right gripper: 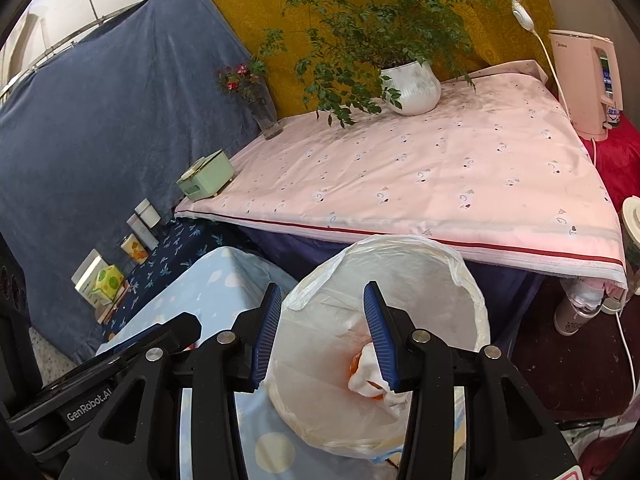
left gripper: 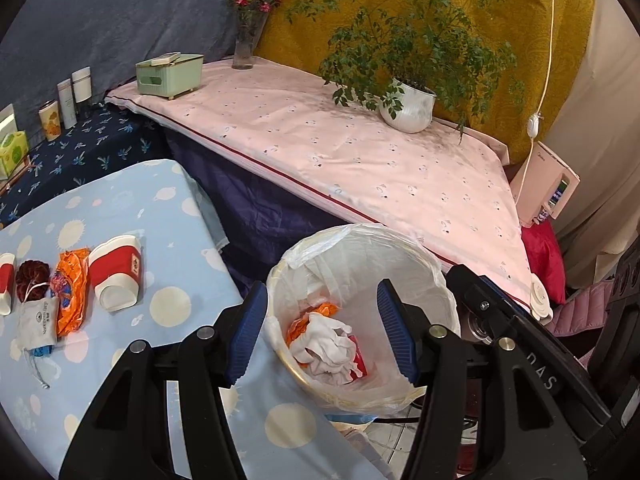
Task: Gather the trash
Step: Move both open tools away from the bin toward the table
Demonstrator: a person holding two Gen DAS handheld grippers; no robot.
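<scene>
A round trash bin (left gripper: 432, 276) lined with a clear bag stands beside the blue dotted table (left gripper: 180, 308). Inside lie a crumpled white tissue (left gripper: 332, 344) and orange and red wrappers. My left gripper (left gripper: 324, 336) is open and empty above the bin's mouth. My right gripper (right gripper: 320, 336) is open and empty over the same bin (right gripper: 472, 292), with the white tissue (right gripper: 368, 372) by its right finger. On the table at left lie a red-and-white paper cup (left gripper: 116, 276), an orange wrapper (left gripper: 72, 292), a grey pouch (left gripper: 40, 320) and a dark round item (left gripper: 32, 276).
A pink-covered table (left gripper: 360, 160) stands behind the bin, with a potted plant (left gripper: 408, 108), a vase of flowers (left gripper: 244, 48) and a green box (left gripper: 168, 72). A pink appliance (right gripper: 580, 88) stands at right. Bottles and cartons (left gripper: 68, 100) line the dark blue surface at left.
</scene>
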